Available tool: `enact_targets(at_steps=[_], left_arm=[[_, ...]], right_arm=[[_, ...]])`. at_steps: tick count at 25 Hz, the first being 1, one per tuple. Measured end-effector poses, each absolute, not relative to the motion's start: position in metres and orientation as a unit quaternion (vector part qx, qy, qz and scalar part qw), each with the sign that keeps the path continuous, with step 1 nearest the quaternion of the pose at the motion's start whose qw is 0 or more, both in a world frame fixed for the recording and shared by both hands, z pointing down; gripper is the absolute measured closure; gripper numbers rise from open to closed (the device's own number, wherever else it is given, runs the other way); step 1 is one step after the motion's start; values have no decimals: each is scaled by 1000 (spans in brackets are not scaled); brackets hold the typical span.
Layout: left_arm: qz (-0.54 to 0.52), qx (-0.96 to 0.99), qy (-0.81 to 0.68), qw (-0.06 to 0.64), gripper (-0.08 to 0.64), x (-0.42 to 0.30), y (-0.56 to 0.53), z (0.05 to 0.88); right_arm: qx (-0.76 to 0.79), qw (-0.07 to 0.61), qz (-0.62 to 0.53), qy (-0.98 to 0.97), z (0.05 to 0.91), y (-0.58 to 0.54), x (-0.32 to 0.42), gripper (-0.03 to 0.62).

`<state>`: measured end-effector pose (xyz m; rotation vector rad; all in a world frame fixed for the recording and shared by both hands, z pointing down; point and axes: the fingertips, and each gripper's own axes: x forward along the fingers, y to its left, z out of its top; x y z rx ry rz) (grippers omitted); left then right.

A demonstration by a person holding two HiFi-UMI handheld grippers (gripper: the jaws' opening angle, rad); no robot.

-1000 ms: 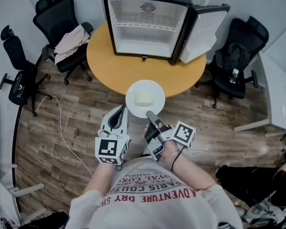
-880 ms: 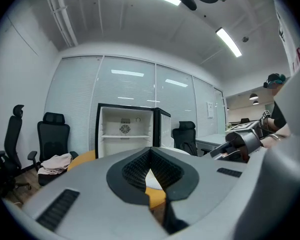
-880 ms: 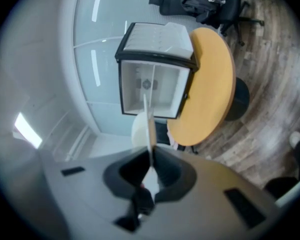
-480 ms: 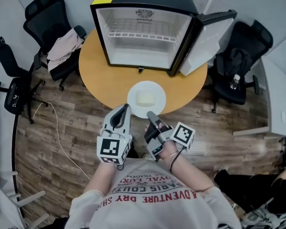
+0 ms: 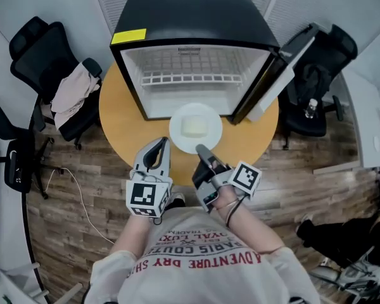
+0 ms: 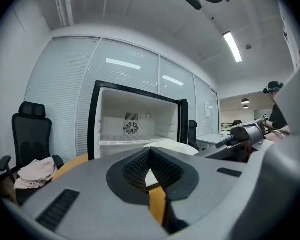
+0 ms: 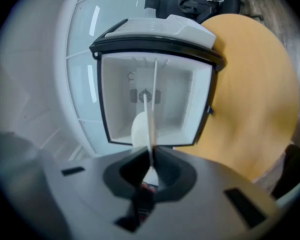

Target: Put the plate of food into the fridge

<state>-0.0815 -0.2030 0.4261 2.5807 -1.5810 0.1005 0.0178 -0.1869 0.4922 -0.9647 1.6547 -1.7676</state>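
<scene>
A white plate (image 5: 195,128) with a pale block of food on it is held over the round table, just in front of the open mini fridge (image 5: 196,18). My right gripper (image 5: 202,152) is shut on the plate's near rim. In the right gripper view the plate (image 7: 151,119) appears edge-on as a thin white line running from the jaws toward the fridge's empty white inside (image 7: 155,84). My left gripper (image 5: 160,145) sits beside the plate's left near edge, shut and empty. From the left gripper view the plate (image 6: 172,146) lies just beyond the jaws.
The fridge door (image 5: 275,75) swings open to the right. The orange table (image 5: 117,116) bears the fridge. A black chair with a pale garment (image 5: 69,94) stands at the left, another black chair (image 5: 316,75) at the right. A wire shelf (image 5: 193,78) crosses the fridge interior.
Both grippers and the plate have been carried forward toward the fridge. The plate now reaches the fridge's open front, and the fridge fills more of the view.
</scene>
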Motion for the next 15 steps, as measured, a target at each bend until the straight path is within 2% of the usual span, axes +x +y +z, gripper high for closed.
enact_targets(at_steps=[6,15], left_arm=[[40,860,-506,54,534,-95,-239,430],[38,856,-513,59,534,-104,-278,429]], right_arm=[[-365,299,-640,606,483,-228,12,552],[-368,305,-640,601,478,-286,11,552]])
